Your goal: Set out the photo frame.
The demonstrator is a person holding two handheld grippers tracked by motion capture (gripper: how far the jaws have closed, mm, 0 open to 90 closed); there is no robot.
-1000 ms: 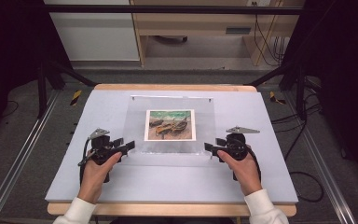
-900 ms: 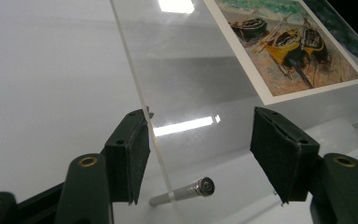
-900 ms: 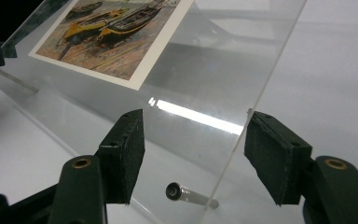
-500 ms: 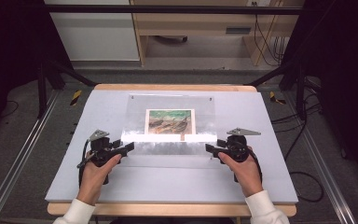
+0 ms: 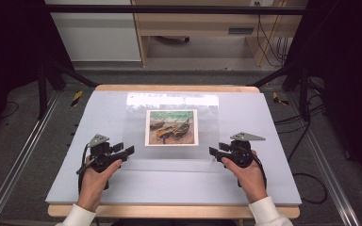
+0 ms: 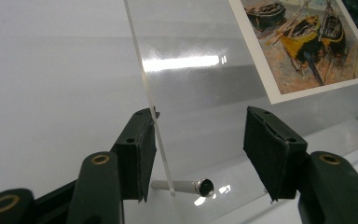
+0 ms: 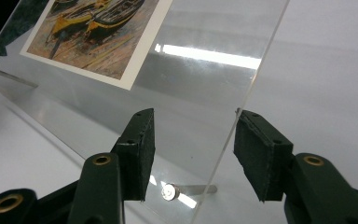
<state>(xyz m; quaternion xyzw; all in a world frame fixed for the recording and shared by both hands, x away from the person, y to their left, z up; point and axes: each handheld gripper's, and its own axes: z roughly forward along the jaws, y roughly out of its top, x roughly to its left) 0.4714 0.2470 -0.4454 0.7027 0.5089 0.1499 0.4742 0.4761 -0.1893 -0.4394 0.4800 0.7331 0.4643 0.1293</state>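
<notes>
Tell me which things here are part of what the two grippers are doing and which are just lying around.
Part of the job:
- clear plastic sheet
- boat picture under it
- small metal pin at the sheet's corner
- left gripper, open
- right gripper, open

Lying about:
- cables on the floor behind the table
- wooden bench at the back

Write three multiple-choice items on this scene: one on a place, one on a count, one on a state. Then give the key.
1. Where does the boat picture sit?
A. inside the clear acrylic frame
B. on the floor
C. under the table

2. How many hand-held tongs are at the frame's near corners?
A. one
B. two
C. four

3. How do the left tongs stand?
A. shut tight
B. open, straddling the frame's edge
C. lying dropped

Key: A, the print shows through the clear panel; B, left tongs and right tongs; B, a wide gap between the jaws.
</notes>
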